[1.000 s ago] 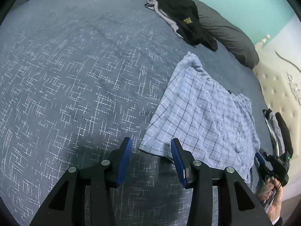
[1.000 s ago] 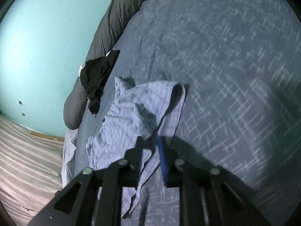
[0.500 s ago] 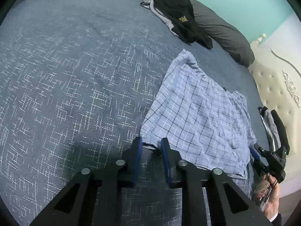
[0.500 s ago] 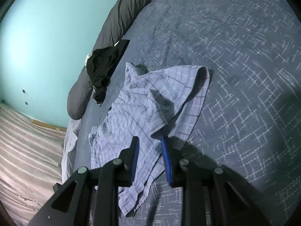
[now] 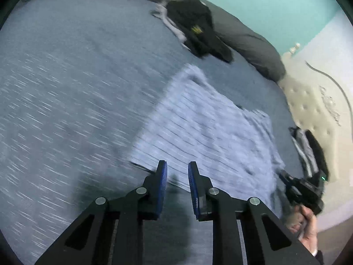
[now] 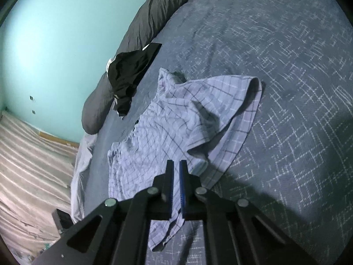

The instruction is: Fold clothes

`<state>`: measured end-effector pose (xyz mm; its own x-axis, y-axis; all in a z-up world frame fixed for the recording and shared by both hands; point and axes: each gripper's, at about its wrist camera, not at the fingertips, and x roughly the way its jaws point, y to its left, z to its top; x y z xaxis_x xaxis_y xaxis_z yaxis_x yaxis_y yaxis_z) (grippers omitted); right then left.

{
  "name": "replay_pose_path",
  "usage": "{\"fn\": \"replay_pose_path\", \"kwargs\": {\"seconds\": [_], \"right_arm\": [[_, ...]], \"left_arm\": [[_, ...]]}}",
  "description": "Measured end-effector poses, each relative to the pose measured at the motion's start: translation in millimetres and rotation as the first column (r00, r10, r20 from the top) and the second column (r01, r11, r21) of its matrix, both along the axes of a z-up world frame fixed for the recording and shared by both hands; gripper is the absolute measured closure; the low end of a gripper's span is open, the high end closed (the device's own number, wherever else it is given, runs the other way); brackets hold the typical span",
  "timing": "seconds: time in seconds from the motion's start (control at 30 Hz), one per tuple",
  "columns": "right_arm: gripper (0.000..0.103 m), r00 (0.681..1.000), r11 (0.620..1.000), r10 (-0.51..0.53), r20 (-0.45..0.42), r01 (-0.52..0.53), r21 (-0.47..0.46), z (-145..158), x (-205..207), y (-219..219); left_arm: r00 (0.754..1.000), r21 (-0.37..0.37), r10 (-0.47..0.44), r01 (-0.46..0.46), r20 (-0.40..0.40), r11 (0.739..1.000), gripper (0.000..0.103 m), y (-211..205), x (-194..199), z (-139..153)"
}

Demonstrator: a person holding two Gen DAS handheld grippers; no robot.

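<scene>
- Checked pale-blue shorts (image 6: 176,119) are lying rumpled on the bed (image 5: 72,84), with one edge folding back over the rest in the right wrist view.
- Right gripper (image 6: 176,172) is pinching the near edge of the shorts, its fingers (image 6: 182,183) nearly together with cloth running between them and hanging below.
- Left gripper (image 5: 177,176) is sitting at the near hem of the shorts, fingers (image 5: 162,181) narrow; blur is hiding whether cloth is caught between them.
- A hand (image 5: 308,225) is showing at the right edge of the left wrist view, gripping the right gripper's handle.
- Black garment (image 5: 198,28) is resting well beyond the shorts, partly on a grey pillow (image 5: 249,44) at the bed's far edge.
- A cream tufted headboard (image 5: 313,106) is standing beside the bed, against a turquoise wall (image 6: 55,39).
</scene>
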<state>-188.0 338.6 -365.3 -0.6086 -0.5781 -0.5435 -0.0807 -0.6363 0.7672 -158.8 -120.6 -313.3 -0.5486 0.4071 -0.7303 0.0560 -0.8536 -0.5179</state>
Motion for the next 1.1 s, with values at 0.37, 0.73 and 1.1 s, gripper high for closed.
{"fn": "replay_pose_path", "kwargs": {"seconds": [0.37, 0.73, 1.1], "right_arm": [[0.096, 1.0, 0.999, -0.027, 0.011, 0.027, -0.024, -0.8, 10.1, 6.9], [0.096, 1.0, 0.999, -0.027, 0.004, 0.027, -0.035, 2.8, 11.1, 13.0], [0.096, 1.0, 0.999, -0.02, 0.004, 0.02, -0.035, 2.8, 9.2, 9.5]], "left_arm": [[0.993, 0.073, -0.092, 0.087, 0.07, 0.994, 0.081, 55.0, 5.5, -24.9], [0.992, 0.121, -0.069, 0.055, 0.109, 0.991, 0.081, 60.2, 3.9, -37.3], [0.994, 0.122, -0.066, 0.055, 0.083, 0.991, 0.084, 60.6, -3.0, -37.6]]}}
